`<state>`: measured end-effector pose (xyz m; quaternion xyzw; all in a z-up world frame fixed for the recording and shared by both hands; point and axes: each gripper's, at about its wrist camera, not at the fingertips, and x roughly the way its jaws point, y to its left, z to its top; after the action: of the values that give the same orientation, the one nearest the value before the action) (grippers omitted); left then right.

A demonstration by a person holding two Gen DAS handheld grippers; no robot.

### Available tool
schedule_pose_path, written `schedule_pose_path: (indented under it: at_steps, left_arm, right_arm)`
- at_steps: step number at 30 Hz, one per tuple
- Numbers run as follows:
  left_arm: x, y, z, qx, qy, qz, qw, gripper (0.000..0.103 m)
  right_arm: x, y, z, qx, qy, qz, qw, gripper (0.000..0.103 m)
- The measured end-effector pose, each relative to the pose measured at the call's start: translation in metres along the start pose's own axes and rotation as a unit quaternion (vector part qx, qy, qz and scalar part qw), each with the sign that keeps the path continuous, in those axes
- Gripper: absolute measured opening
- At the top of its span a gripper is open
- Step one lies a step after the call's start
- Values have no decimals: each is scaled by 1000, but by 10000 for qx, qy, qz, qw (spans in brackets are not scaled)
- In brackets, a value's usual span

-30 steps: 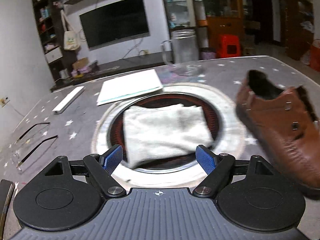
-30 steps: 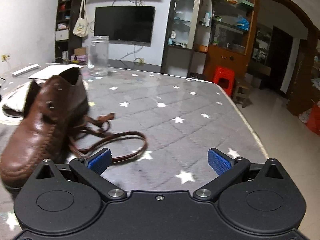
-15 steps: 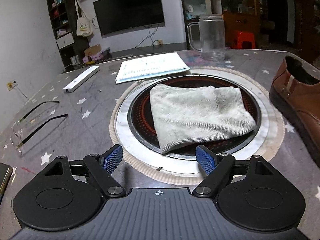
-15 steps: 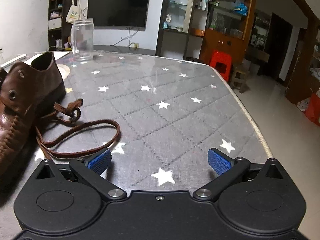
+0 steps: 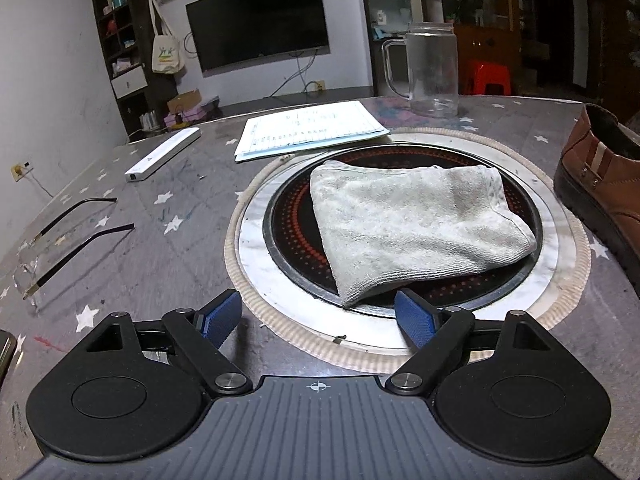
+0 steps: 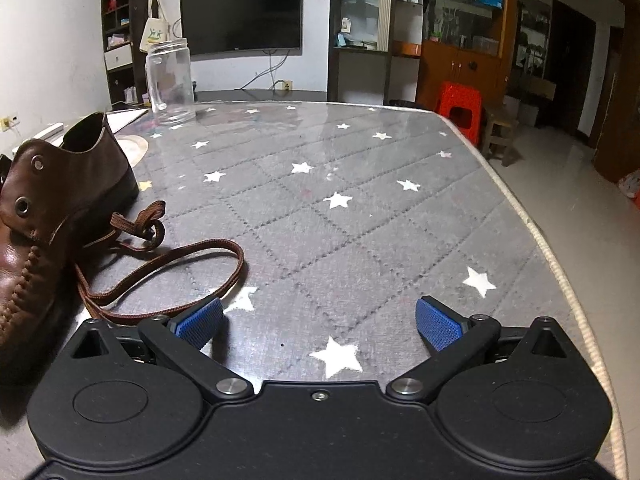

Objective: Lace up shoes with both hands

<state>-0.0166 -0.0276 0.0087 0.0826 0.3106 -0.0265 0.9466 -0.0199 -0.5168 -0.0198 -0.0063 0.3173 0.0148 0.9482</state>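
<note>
A brown leather shoe [image 6: 48, 216] lies on the star-patterned table at the left of the right wrist view, its eyelets bare. Its heel end also shows at the right edge of the left wrist view as the shoe [image 5: 600, 176]. A brown lace [image 6: 168, 256] lies loose in loops on the table beside the shoe. My right gripper [image 6: 318, 322] is open and empty, with the lace just ahead of its left finger. My left gripper [image 5: 318, 316] is open and empty, facing a folded white towel, with the shoe off to its right.
The white towel [image 5: 412, 224] lies on a round black cooktop [image 5: 292, 236] set in the table. Behind it lie a paper sheet [image 5: 312, 128], a glass mug [image 5: 432, 72] and a white bar [image 5: 162, 154]. Glasses [image 5: 60, 248] lie at the left. The table edge [image 6: 560, 264] runs along the right.
Both grippers have swung away from the shoe: it slid towards the right edge in the left view and the left edge in the right view. The jaws stayed open.
</note>
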Motion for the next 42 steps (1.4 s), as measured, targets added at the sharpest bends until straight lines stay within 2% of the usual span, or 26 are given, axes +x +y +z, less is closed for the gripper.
schedule_pose_path:
  at_steps: [9, 14, 42]
  left_arm:
    - [6, 9, 0, -252, 83, -169, 9995, 93]
    - [9, 10, 1, -283, 148, -272, 9991, 102]
    - [14, 8, 0, -299, 153, -331, 9989, 103]
  right_arm:
    - [-2, 1, -1, 27, 16, 25, 10000, 103]
    - [-3, 3, -1, 23, 18, 22, 10000, 103]
    - [3, -9, 1, 10, 22, 3, 10000, 103]
